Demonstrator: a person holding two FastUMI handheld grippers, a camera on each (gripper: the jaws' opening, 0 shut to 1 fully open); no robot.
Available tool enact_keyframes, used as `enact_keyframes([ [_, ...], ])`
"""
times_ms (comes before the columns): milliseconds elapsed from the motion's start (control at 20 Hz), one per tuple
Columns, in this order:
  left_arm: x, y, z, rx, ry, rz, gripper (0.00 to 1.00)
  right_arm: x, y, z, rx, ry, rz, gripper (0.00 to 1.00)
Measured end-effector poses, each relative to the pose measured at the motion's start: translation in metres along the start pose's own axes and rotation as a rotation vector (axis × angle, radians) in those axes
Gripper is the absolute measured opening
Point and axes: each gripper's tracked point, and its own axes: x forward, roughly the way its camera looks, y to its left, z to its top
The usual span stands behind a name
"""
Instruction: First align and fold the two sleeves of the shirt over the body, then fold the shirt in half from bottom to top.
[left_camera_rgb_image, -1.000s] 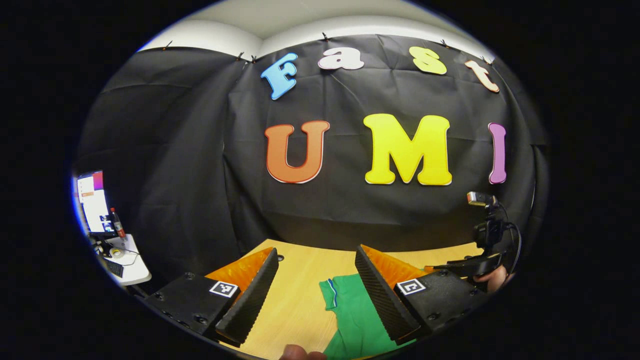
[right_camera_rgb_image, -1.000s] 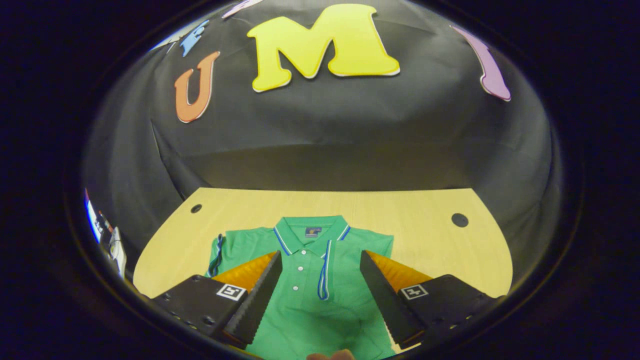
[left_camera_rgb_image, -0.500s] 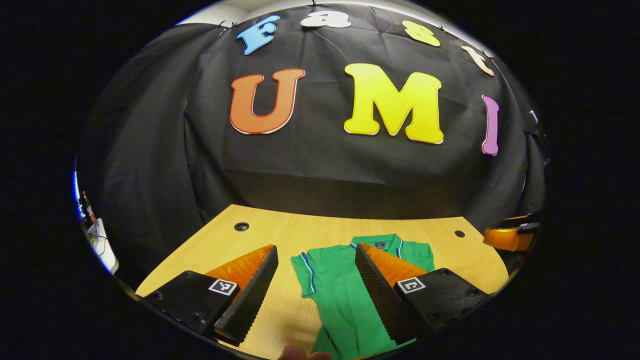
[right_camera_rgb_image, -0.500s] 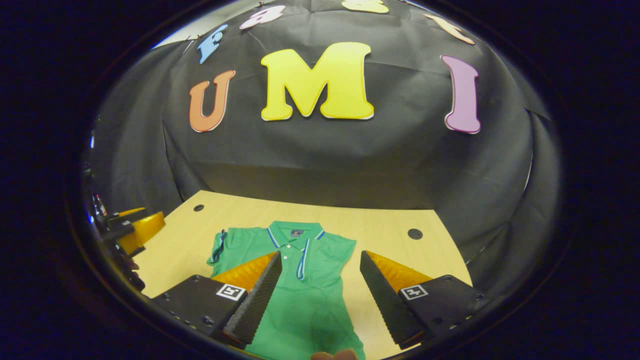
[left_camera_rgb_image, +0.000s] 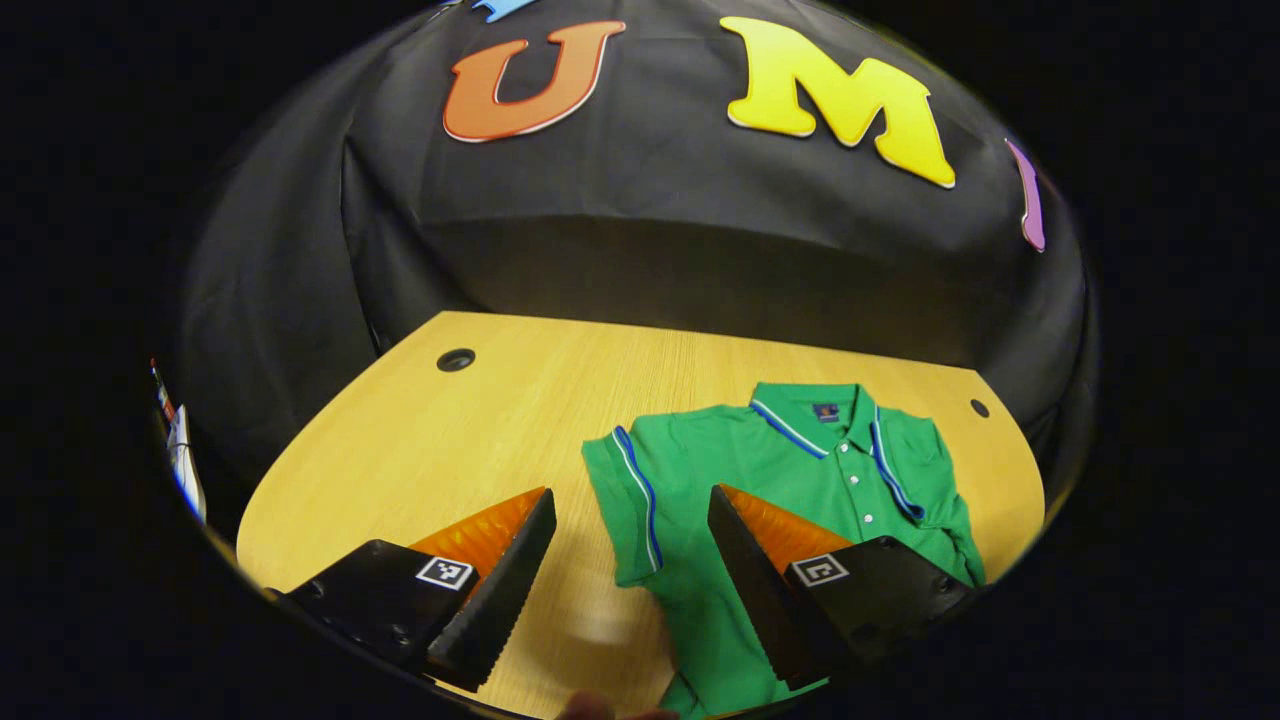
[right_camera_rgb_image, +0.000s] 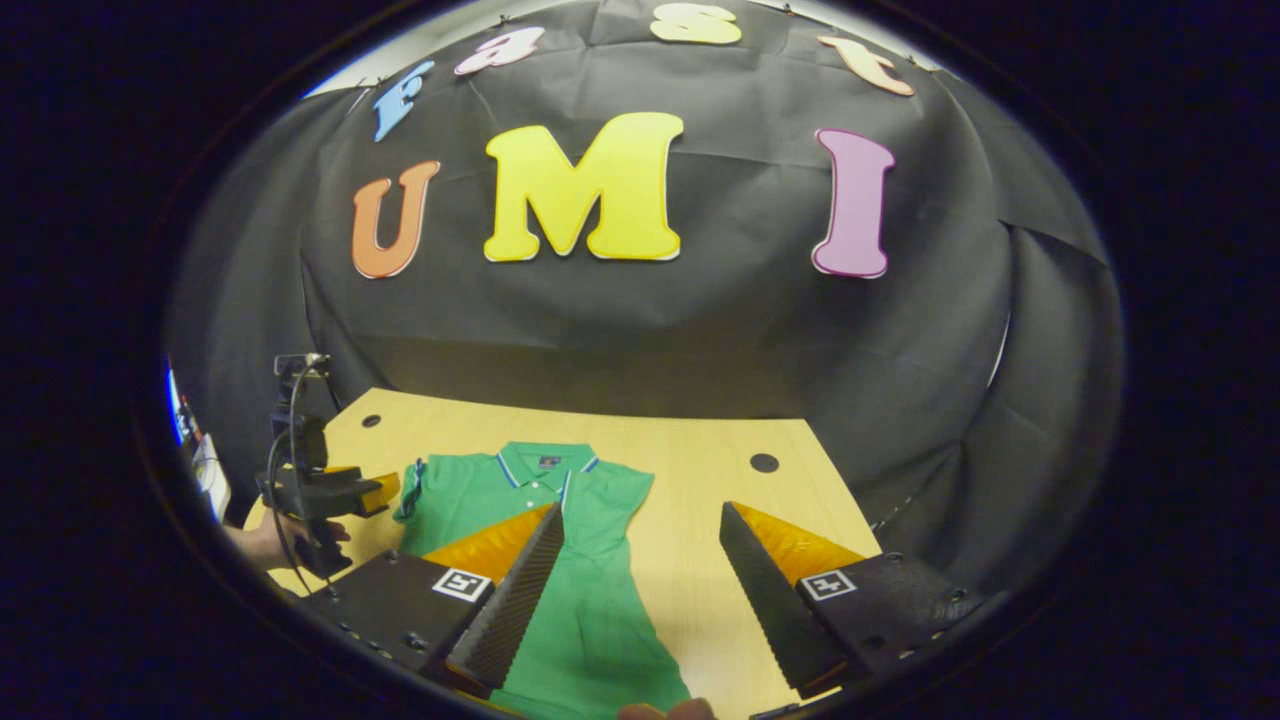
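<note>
While its two fingers stand wide apart and grasp nothing, the left hand-held gripper (left_camera_rgb_image: 625, 590) hovers above the counter (left_camera_rgb_image: 480, 420), tilted down toward the shirt's sleeve (left_camera_rgb_image: 625, 500), which lies between and just beyond the fingertips. The right hand-held gripper (right_camera_rgb_image: 640, 600) is likewise spread wide and empty, held above the counter with the shirt's side edge between its fingers. In the right gripper view the left hand-held gripper appears farther off at the counter's left edge, held by a hand (right_camera_rgb_image: 265, 540).

The shirt (left_camera_rgb_image: 790, 480) is a green polo lying flat and face up on the counter, its long axis running from the near edge toward the booth wall, collar at the far end. Blue-and-white stripes trim the collar, placket and sleeve cuff; white buttons run down the placket. One sleeve already lies folded over the chest.
</note>
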Motion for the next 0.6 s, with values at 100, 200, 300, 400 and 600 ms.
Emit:
enact_keyframes([
  [100,0.016,0.001,-0.016,0.004,0.047,-0.003,0.99,0.001,-0.005,-0.009,0.012,0.025,-0.011,0.96],
  [200,0.028,0.005,-0.028,0.013,0.086,-0.009,0.98,0.000,-0.008,-0.014,0.019,0.037,-0.021,0.96],
  [300,0.035,0.009,-0.037,0.028,0.120,-0.013,0.92,0.001,-0.011,-0.018,0.017,0.046,-0.027,0.96],
  [400,0.039,0.013,-0.039,0.035,0.130,-0.013,0.85,0.004,-0.011,-0.023,0.028,0.063,-0.029,0.96],
  [600,0.043,0.015,-0.036,0.056,0.117,-0.044,0.56,0.012,-0.009,-0.029,0.055,0.081,-0.023,0.96],
])
